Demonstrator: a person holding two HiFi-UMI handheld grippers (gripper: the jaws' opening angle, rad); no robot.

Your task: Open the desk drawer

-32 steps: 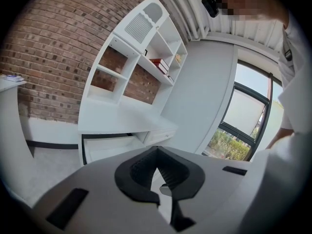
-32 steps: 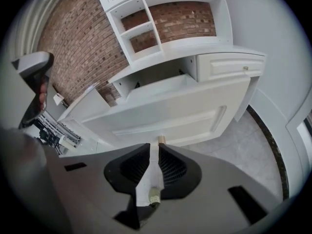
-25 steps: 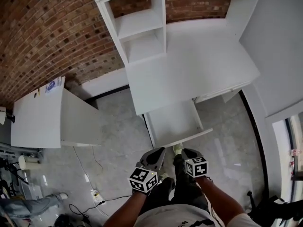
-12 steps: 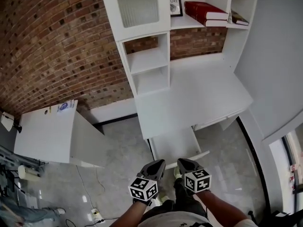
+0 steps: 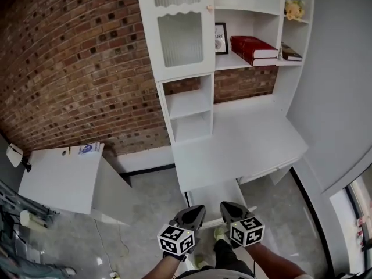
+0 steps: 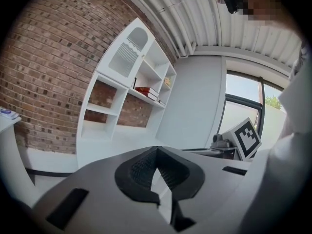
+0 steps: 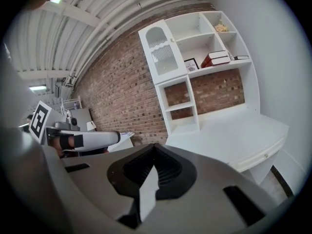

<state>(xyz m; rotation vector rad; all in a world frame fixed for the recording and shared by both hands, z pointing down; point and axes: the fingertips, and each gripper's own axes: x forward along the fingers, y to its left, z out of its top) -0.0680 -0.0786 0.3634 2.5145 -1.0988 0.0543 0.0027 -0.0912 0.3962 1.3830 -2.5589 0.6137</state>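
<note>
**Pulled out already, nothing held**

Head view: the white desk drawer (image 5: 210, 195) stands pulled out from under the white desk top (image 5: 244, 141). It lies just beyond and below the fingertips of the left gripper (image 5: 196, 212) and the right gripper (image 5: 225, 208), which sit side by side. Each gripper bears a cube with black-and-white square markers, the only clear print. A black-framed picture (image 5: 221, 38) on the tall white shelf unit (image 5: 192, 106) carries lettering too small to read. So does the blue-printed paper (image 5: 87, 149) on a second white desk (image 5: 55, 179), far left of the fingers.

A second ago only the unit's lowest cubbies showed. Now its frosted-glass door (image 5: 181, 39), red books (image 5: 253, 46) and yellow flowers (image 5: 294, 7) are in sight. The drawer showed whole then. Now the grippers cover part of its near end, and it is out as far as before. The right jaws have just been closing, with nothing between them.

Left gripper view: the fingers meet at their tips, empty. Beyond them are the shelf unit and books, and to their right the other gripper's marker cube (image 6: 243, 138) and a window (image 6: 241, 99). A white ribbed ceiling (image 6: 195, 18) appears only in the gripper views, and the drawer only in the head view.

Right gripper view: the fingers are pressed together, empty. To their right, the desk edge carries a closed drawer front with a small knob (image 7: 265, 155). The left gripper lies to their left.
</note>
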